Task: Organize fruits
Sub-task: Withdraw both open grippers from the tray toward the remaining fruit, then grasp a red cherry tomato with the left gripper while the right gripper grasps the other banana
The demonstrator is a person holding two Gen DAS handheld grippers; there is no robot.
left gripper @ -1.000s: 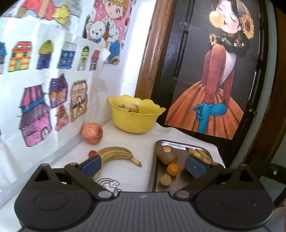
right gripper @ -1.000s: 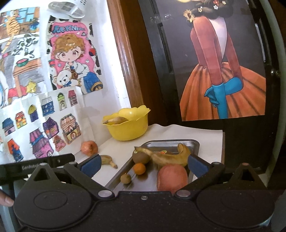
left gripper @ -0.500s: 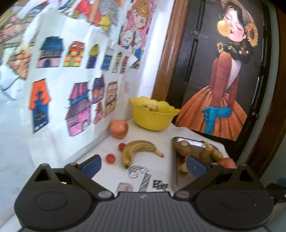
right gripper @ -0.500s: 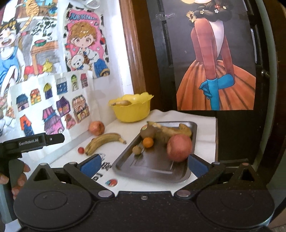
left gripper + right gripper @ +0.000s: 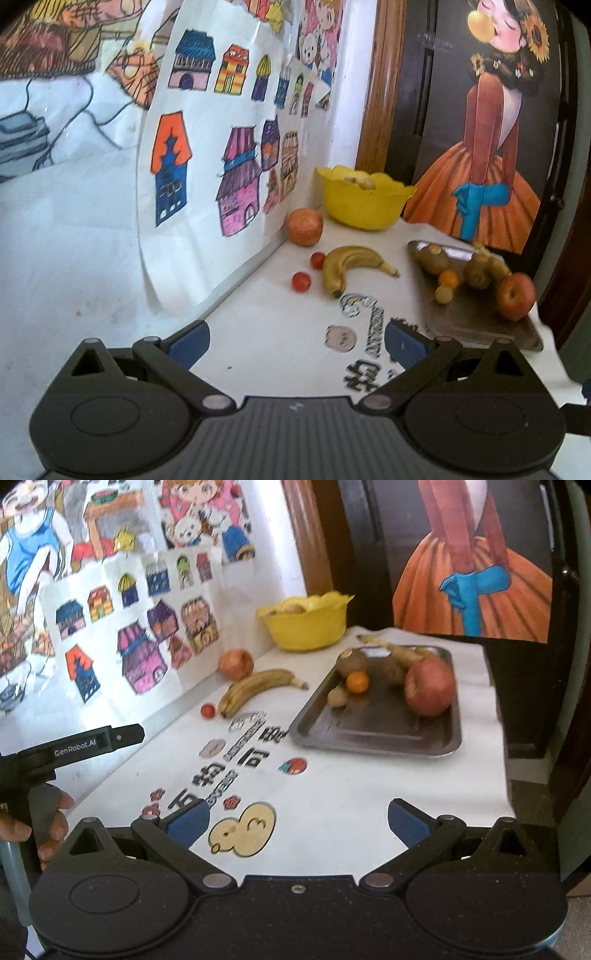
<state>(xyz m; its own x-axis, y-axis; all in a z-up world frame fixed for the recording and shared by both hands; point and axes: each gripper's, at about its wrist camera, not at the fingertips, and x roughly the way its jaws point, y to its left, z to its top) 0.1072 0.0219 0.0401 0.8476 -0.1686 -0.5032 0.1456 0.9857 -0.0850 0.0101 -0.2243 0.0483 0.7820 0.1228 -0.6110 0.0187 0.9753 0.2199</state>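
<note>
A metal tray [image 5: 373,734] on the white table holds a red apple [image 5: 429,686], two kiwis, a small orange [image 5: 357,682], a pale round fruit and a browned banana. Left of the tray lie a yellow banana [image 5: 258,690], a second apple [image 5: 236,664] and small red tomatoes [image 5: 301,281]. A yellow bowl [image 5: 306,622] with fruit stands at the back. My right gripper [image 5: 297,821] is open and empty over the near table edge. My left gripper [image 5: 295,341] is open and empty too, well short of the banana [image 5: 349,266]; its body [image 5: 92,740] shows at the right wrist view's left.
Coloured drawings of houses cover the wall [image 5: 207,155] along the table's left side. A dark door with a poster of a girl in an orange dress [image 5: 491,173] stands behind the table. Stickers and printed characters mark the tabletop [image 5: 243,760]. A hand [image 5: 51,823] grips the left tool.
Both grippers have pulled back from the fruit, so more tabletop shows. The red apple now rests on the tray, farther from the right gripper's fingers.
</note>
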